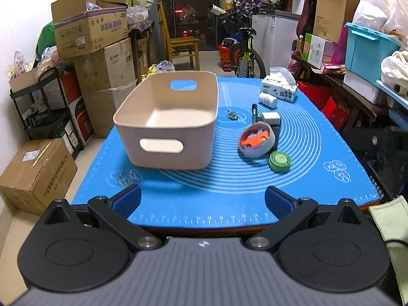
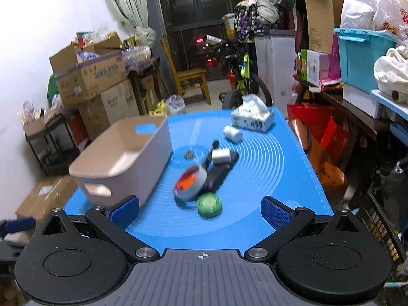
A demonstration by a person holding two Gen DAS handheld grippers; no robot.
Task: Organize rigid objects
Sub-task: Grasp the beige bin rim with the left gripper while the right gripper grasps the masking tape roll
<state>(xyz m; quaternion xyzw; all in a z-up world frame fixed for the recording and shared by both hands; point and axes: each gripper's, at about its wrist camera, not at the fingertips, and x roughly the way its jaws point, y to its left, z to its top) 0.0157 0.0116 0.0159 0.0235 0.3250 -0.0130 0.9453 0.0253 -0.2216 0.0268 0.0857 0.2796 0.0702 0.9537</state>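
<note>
Blue silicone matting [image 1: 229, 204] covers the bench, and both grippers hover at its near edge: left gripper [image 1: 202, 199] spread wide, empty; right gripper [image 2: 200, 210] likewise, probably lining up a first pick. Nearest sits a green round tin [image 1: 279, 162], touching a grey tape roll [image 1: 257, 140]; beyond, a white pill bottle [image 1: 267, 100]. Left, the beige plastic bin [image 1: 168, 127] waits empty.

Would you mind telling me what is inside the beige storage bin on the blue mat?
The beige bin looks empty: its bare floor and far wall with the handle cutout show. The strip of floor just behind the near wall is hidden in both views.
</note>
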